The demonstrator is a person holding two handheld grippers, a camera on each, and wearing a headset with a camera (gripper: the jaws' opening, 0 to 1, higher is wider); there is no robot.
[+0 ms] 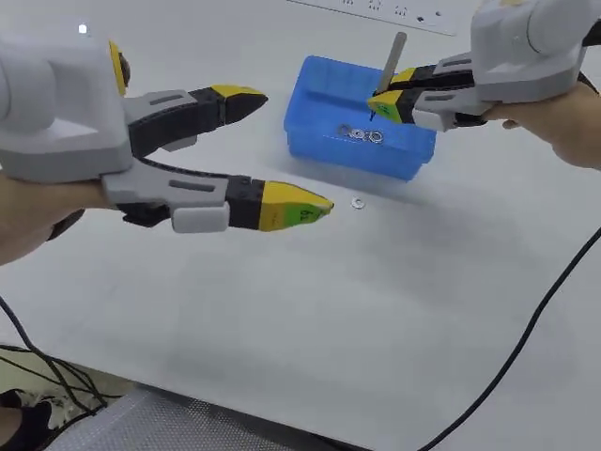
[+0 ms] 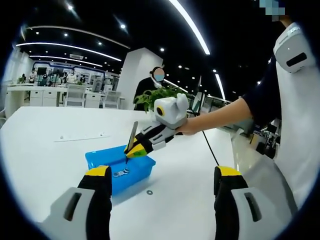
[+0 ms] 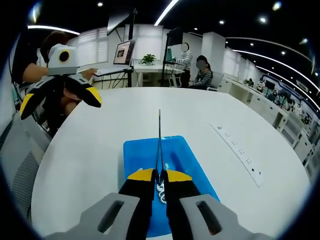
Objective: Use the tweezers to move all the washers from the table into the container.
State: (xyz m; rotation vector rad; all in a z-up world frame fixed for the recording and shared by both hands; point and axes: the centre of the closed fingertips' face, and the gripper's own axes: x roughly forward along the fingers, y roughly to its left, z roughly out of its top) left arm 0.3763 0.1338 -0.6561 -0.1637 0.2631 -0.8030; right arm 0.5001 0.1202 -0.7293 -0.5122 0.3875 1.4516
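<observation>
A blue container (image 1: 357,132) stands on the white table with several washers (image 1: 361,134) inside. One washer (image 1: 358,203) lies on the table just in front of it. My right gripper (image 1: 377,101) hovers over the container, shut on metal tweezers (image 1: 393,58) that stick up from its jaws. In the right gripper view the tweezers (image 3: 159,140) point across the container (image 3: 145,155). My left gripper (image 1: 282,150) is open to the left of the container, holding nothing. The left gripper view has the container (image 2: 112,170), the loose washer (image 2: 149,192) and the right gripper (image 2: 134,150).
A black cable (image 1: 526,338) runs across the table at the right. A white power strip (image 1: 376,7) lies at the far edge. More cables (image 1: 38,376) hang off the near left edge. People sit and stand at desks (image 3: 195,70) in the background.
</observation>
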